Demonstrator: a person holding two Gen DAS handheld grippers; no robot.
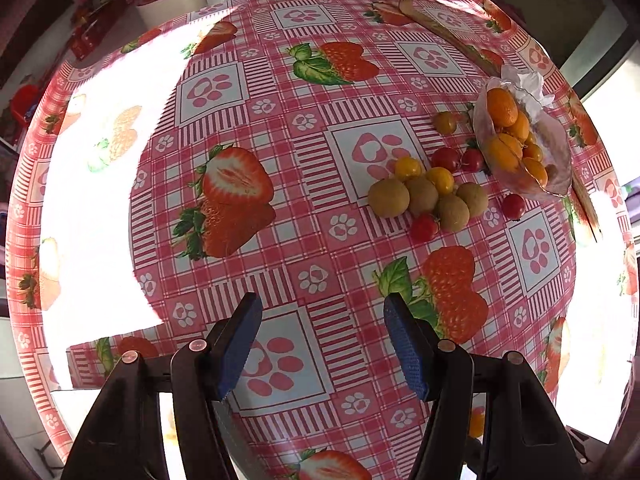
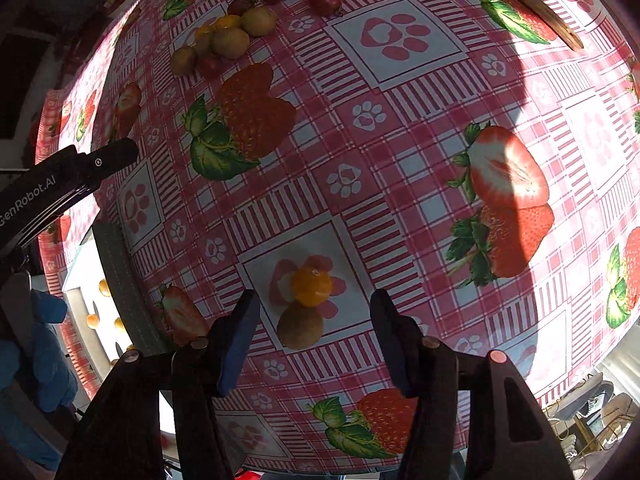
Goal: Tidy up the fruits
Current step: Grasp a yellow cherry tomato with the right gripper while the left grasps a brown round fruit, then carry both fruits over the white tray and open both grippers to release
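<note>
Right hand-held gripper [image 2: 314, 336] hangs spread over two fruits on the surface [image 2: 400, 160]: a kiwi [image 2: 300, 330] at 6 o'clock touching an orange one [image 2: 311, 286]. Straddle the kiwi alone. Left hand-held gripper [image 1: 322, 344] is spread, empty.

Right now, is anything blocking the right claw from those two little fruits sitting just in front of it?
Nothing visible. The right claw is open, and the yellow fruit and brown fruit lie touching on bare tablecloth between its fingers' line. The main pile sits far off.
</note>
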